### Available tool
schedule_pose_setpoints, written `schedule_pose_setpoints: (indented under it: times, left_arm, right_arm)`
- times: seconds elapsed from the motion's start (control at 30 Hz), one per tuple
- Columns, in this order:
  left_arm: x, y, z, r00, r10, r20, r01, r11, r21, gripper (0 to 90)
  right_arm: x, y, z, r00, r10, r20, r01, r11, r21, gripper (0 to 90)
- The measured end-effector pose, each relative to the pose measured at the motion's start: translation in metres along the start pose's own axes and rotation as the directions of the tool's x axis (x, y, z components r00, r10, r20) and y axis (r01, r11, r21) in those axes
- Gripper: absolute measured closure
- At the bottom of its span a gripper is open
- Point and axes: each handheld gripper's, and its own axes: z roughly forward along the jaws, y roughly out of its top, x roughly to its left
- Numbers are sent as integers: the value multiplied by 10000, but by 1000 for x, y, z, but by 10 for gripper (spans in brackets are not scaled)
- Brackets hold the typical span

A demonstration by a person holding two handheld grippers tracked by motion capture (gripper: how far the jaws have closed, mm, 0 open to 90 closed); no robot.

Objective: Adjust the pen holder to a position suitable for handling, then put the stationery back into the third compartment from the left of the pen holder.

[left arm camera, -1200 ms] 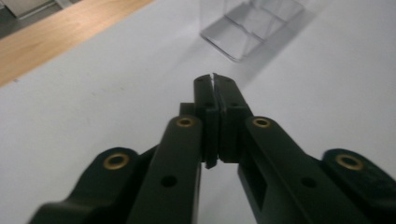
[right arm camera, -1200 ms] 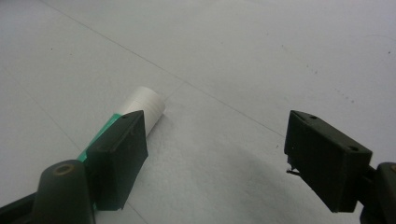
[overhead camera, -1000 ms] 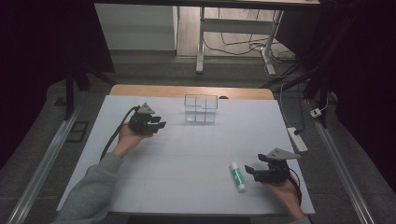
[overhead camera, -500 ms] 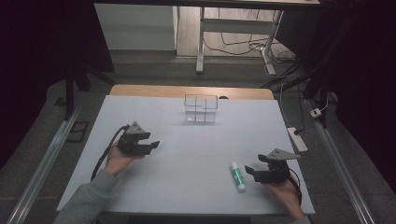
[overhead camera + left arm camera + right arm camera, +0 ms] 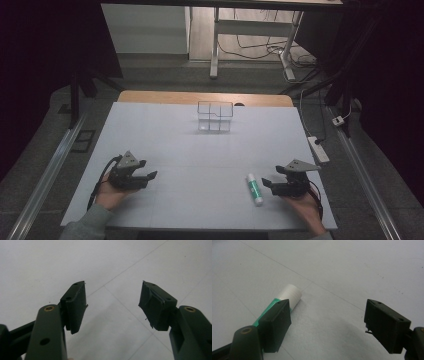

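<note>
A green glue stick with a white cap (image 5: 254,189) lies on the white table (image 5: 210,160) near the front right. Just to its right, my right gripper (image 5: 271,176) rests in the hand, open and pointing left. In the right gripper view the stick (image 5: 290,295) lies partly behind the left jaw, outside the gap of this gripper (image 5: 328,307). At the front left, my left gripper (image 5: 148,168) is held low over the table. Its jaws have just been opening, and nothing but bare tabletop lies between them in the left gripper view (image 5: 112,290).
A clear plastic box with compartments (image 5: 215,116) stands at the back middle of the table. A white power strip (image 5: 319,149) lies on the floor off the right edge. The table's front edge runs close under both hands.
My left hand has drawn back from beside the clear box to the front left of the table and come lower. The right hand and the glue stick have stayed put.
</note>
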Motion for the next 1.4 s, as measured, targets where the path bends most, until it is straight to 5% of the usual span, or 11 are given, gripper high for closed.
schedule_pose_setpoints:
  times: [0.93, 1.4]
  left_arm:
    - [0, -5, 2, 9992, 208, -335, -205, 9998, 77, 307]
    - [1, -5, 5, 9991, 249, -338, -240, 9993, 289, 302]
  right_arm:
    - [3, 5, -3, 9998, -57, 203, 55, 9999, 108, 215]
    - [16, 28, 1, 9983, -370, 460, 322, 9944, 1004, 215]
